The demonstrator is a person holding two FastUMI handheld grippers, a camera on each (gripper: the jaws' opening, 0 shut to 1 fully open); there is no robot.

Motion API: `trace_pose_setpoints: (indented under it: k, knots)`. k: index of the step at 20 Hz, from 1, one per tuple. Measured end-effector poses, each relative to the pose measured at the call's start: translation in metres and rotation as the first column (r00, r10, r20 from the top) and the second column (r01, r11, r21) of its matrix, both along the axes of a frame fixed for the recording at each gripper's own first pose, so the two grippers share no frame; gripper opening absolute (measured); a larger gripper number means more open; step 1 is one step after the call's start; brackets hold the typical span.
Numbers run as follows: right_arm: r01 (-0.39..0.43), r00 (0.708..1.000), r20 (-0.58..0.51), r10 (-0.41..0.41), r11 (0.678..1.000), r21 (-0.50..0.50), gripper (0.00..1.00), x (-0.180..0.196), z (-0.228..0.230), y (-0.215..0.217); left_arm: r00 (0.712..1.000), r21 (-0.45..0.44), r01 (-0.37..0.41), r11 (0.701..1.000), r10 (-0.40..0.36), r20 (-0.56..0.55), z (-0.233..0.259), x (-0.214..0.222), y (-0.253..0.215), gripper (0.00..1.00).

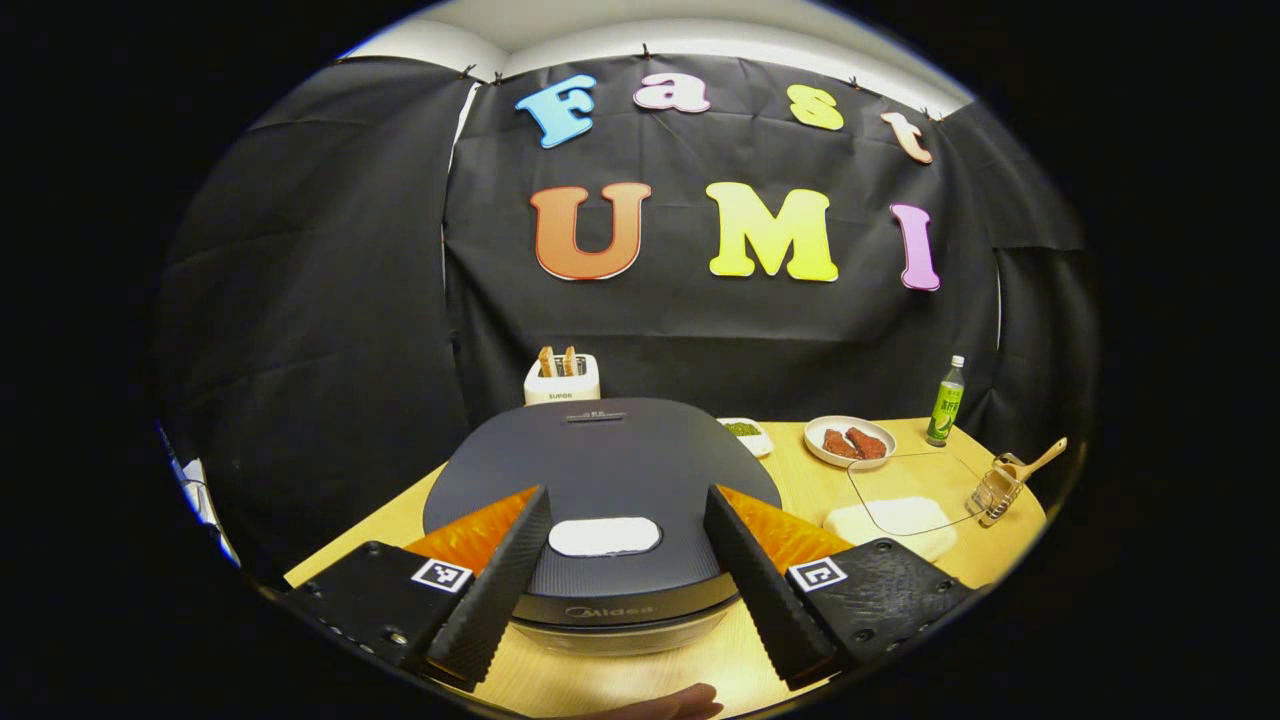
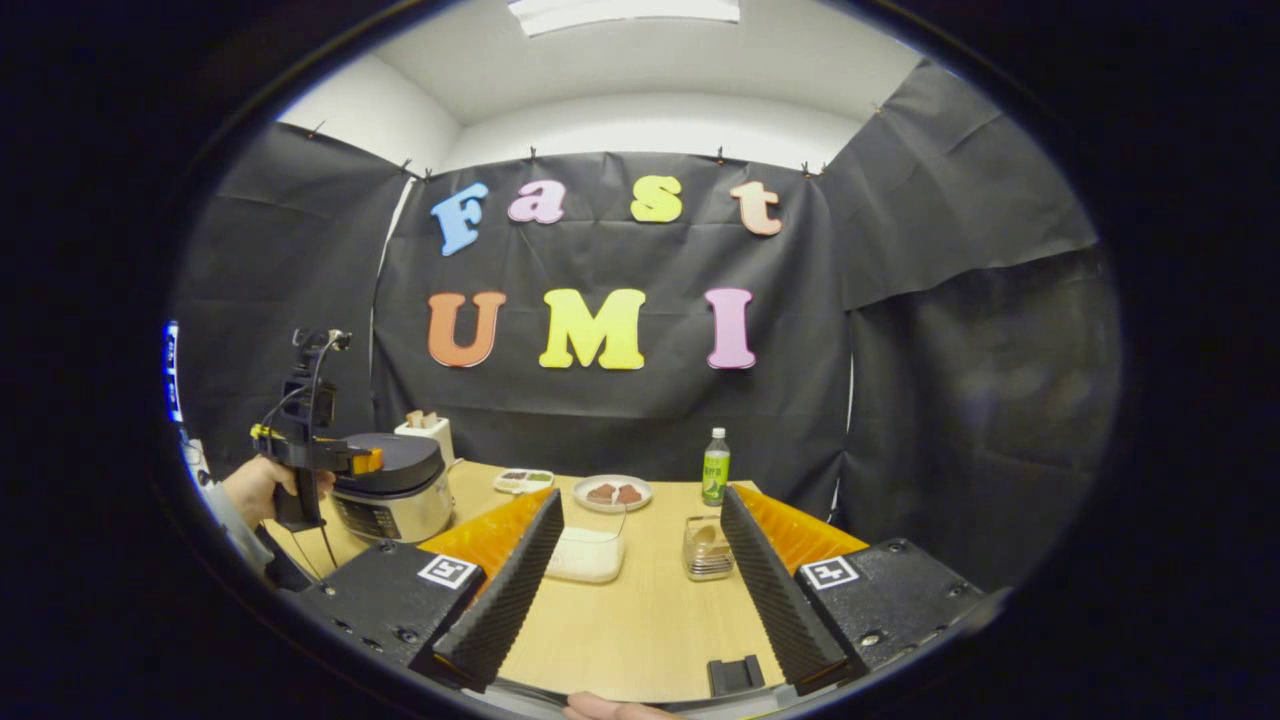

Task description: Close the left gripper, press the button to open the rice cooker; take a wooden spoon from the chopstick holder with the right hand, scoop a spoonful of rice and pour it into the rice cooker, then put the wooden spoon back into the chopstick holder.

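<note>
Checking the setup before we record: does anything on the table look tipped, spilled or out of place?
Nothing stands out. The dark round rice cooker sits closed and level, the clear chopstick holder stands upright with the wooden spoon in it, the white rice container shows no spill, and the green plastic bottle is upright.

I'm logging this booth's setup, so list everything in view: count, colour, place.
Cooker: one, dark grey, lid shut, table's left end.
Toaster: one, white, behind cooker.
Dish: one, white, green contents, right of cooker.
Plate: one, white, red-brown pieces, mid-back.
Bottle: one, green, back right.
Rice box: one, clear, white rice, table centre.
Holder: one, clear, right of rice box.
Spoon: one, wooden, in holder.
Table: one, light wood.
Hand: one, holding left claw.
Left claw: open, over cooker.
Right claw: open, above table.
</note>
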State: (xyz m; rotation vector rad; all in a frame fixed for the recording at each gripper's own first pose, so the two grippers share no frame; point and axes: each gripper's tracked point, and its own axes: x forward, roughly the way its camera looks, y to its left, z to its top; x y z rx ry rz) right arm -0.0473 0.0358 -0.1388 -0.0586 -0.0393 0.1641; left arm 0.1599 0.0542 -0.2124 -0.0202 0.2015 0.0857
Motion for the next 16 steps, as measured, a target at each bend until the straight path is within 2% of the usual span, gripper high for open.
trace_pose_setpoints:
  k: [6, 8, 9, 10, 11, 12, 13, 14, 16]
  knots:
    - [-0.010, 1.000, -0.014, 0.010, 1.000, -0.013, 1.00, 0.000, -0.004, 0.007, 0.995, 0.007, -0.027, 1.000, 0.026, 0.098, 0.001, -0.001, -0.001, 1.00]
    - [-0.011, 1.000, -0.013, 0.010, 1.000, -0.020, 1.00, 0.000, -0.003, 0.008, 0.996, 0.003, -0.029, 1.000, 0.029, 0.088, -0.006, -0.002, -0.002, 1.00]
    - [-0.009, 1.000, -0.012, 0.009, 1.000, -0.021, 1.00, -0.001, -0.003, 0.009, 0.994, 0.016, -0.027, 1.000, 0.025, 0.104, -0.008, -0.002, -0.002, 0.93]
    - [-0.010, 1.000, -0.009, 0.009, 1.000, -0.024, 1.00, -0.001, -0.002, 0.009, 0.993, 0.011, -0.025, 1.000, 0.023, 0.115, -0.009, -0.002, -0.002, 1.00]
    - [-0.007, 1.000, -0.006, 0.007, 1.000, -0.027, 1.00, -0.002, -0.001, 0.009, 0.991, 0.004, -0.027, 1.000, 0.026, 0.133, -0.004, -0.004, -0.003, 0.93]
    - [-0.006, 1.000, -0.002, 0.006, 1.000, -0.030, 1.00, -0.003, 0.001, 0.009, 0.989, 0.024, -0.025, 0.999, 0.022, 0.146, -0.002, -0.005, -0.003, 1.00]
    - [-0.003, 1.000, -0.001, 0.003, 0.999, -0.034, 1.00, -0.003, 0.001, 0.009, 0.989, 0.028, -0.027, 0.999, 0.022, 0.149, -0.005, -0.002, -0.002, 0.93]
    - [-0.002, 1.000, -0.001, 0.002, 0.999, -0.040, 1.00, -0.003, 0.002, 0.010, 0.990, 0.032, -0.024, 0.999, 0.019, 0.143, -0.002, -0.002, -0.002, 1.00]
    - [-0.001, 1.000, 0.008, 0.001, 0.999, -0.047, 1.00, -0.004, 0.007, 0.011, 0.994, 0.018, -0.010, 1.000, 0.008, 0.109, 0.000, -0.003, -0.003, 0.99]
